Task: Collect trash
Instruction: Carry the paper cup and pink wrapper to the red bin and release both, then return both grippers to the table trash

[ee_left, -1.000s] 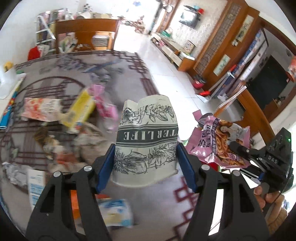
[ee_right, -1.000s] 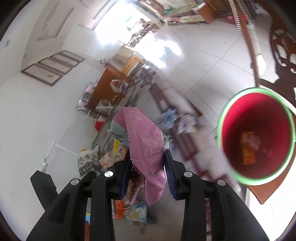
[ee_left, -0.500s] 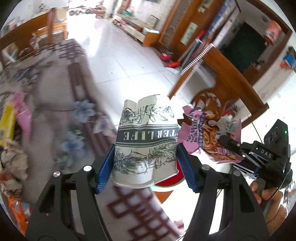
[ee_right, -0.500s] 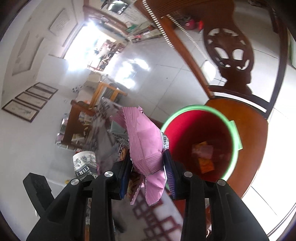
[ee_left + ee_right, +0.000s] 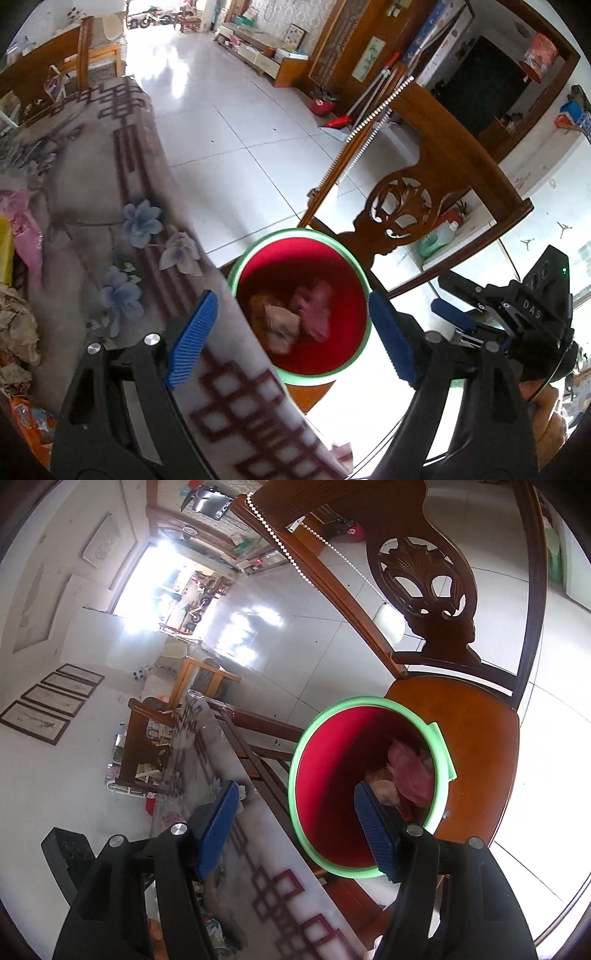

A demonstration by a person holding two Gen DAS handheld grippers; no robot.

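Both tongs are opening with nothing between the pads: the left tongs (image 5: 288, 336) and right tongs (image 5: 295, 827) hang over the bin (image 5: 236, 273), which stands on a chair (image 5: 480, 746) just off the worktop (image 5: 92, 229) edge. Pink and tan trash (image 5: 310, 314), perhaps wrappers, lies inside. More litter (image 5: 18, 325) sits on the worktop's far-left side.

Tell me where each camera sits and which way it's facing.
Left wrist: on the left gripper, looking down past the table edge into the red bin; the right gripper and a hand show too.
Right wrist: on the right gripper, angled down at the bin on a chair.
Shared: bin, chair, table, both grippers' jaws opening, empty.
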